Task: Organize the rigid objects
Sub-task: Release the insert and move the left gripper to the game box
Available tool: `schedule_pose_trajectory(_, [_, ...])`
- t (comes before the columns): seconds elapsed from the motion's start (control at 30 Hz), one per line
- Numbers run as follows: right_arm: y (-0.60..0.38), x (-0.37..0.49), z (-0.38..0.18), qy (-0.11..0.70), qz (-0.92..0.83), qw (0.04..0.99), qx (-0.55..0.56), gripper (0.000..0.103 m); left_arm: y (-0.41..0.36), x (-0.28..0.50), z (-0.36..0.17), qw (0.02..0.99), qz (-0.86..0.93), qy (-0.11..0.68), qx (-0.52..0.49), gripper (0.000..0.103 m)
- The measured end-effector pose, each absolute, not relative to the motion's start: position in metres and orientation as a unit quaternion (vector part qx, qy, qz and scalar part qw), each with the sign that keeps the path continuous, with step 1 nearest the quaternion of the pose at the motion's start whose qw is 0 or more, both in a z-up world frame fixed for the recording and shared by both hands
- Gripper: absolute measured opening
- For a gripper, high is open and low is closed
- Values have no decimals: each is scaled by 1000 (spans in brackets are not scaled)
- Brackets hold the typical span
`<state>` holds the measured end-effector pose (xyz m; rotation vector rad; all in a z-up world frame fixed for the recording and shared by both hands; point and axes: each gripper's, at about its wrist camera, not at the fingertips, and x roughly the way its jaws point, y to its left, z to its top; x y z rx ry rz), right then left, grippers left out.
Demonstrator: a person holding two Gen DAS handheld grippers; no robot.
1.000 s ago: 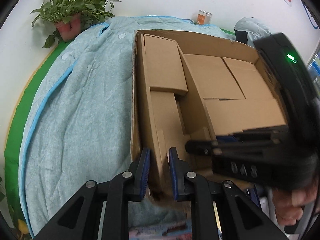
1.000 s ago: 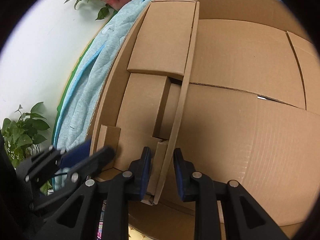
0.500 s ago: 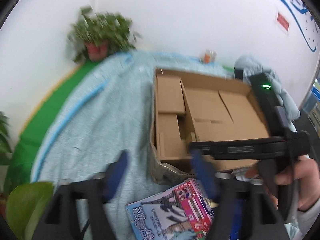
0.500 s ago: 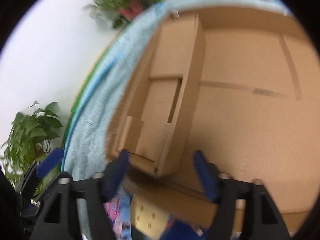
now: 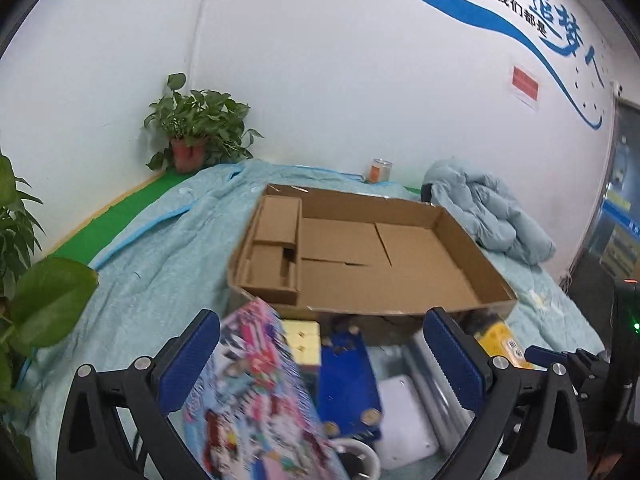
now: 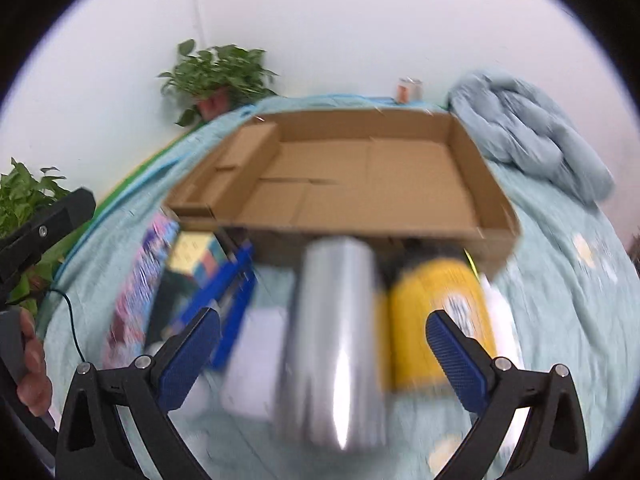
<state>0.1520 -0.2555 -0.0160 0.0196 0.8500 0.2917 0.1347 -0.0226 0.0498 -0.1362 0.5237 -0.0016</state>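
Cardboard box, a shallow open tray, lies on a pale blue quilt with its open side up. A narrow compartment runs along its left side behind a cardboard divider; two small cardboard inserts sit in it, and the wide part beside it shows only the floor flaps. Just in front of the box's near wall a cluster of things lies on the quilt: a colourful picture book at the left, a cube puzzle behind it, a dark blue box, a white block, a silver cylinder and a yellow container. The right wrist view is blurred, so finer detail is lost.

Both sets of tongs have just been opening. The left gripper stands wide apart above the book and blue box, gripping nothing. The right gripper is likewise spread wide, with the silver cylinder and yellow container seen between its fingers but not pressed by them. A hand shows at the left edge of the right view.

Beyond the box a bundled blue duvet lies at the right, a small jar stands by the wall, and a potted plant stands in the corner.
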Motion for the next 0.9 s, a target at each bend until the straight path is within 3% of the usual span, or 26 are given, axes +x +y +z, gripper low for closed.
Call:
schedule_pose_trajectory(0.1, [-265, 140, -20, 411, 131, 902, 5, 102, -51, 130, 40, 958, -23, 280, -61, 102])
schedule_pose_trajectory(0.17, [-265, 138, -20, 411, 135, 902, 0, 102, -63, 131, 36, 954, -37, 294, -48, 93])
schedule_pose_trajectory(0.23, [-266, 134, -20, 406, 138, 903, -4, 102, -70, 133, 31, 946, -58, 317, -39, 31])
schedule_pose_trajectory(0.27, [-266, 133, -20, 402, 139, 905, -7, 102, -73, 134, 29, 940, -67, 332, -40, 18])
schedule_pose_trajectory(0.3, [-265, 132, -20, 399, 141, 906, -9, 102, -72, 137, 24, 937, -70, 340, -42, 12])
schedule_pose_trajectory(0.37, [-265, 131, -20, 394, 144, 907, -12, 99, -74, 134, 24, 942, -69, 327, -37, 14])
schedule_pose_trajectory(0.4, [-266, 130, -19, 389, 142, 910, -14, 92, -72, 133, 26, 945, -67, 318, -32, 29])
schedule_pose_trajectory(0.43, [-266, 130, -19, 384, 138, 913, -16, 78, -70, 131, 27, 948, -64, 310, -28, 76])
schedule_pose_trajectory(0.47, [-266, 130, -18, 383, 134, 914, -18, 71, -69, 129, 29, 951, -59, 303, -28, 101])
schedule_pose_trajectory(0.57, [-268, 132, -20, 385, 140, 912, -13, 67, -62, 129, 32, 957, -57, 281, -43, 102])
schedule_pose_trajectory(0.6, [-268, 131, -19, 383, 139, 913, -14, 74, -61, 131, 32, 956, -59, 284, -43, 102])
schedule_pose_trajectory(0.63, [-268, 131, -19, 380, 137, 915, -18, 91, -60, 132, 32, 957, -56, 283, -43, 102])
schedule_pose_trajectory(0.7, [-265, 129, -18, 367, 133, 920, -31, 103, -54, 129, 33, 959, -49, 274, -50, 102])
schedule_pose_trajectory(0.9, [-259, 130, -21, 361, 141, 921, -42, 103, -43, 122, 31, 958, -36, 281, -55, 102])
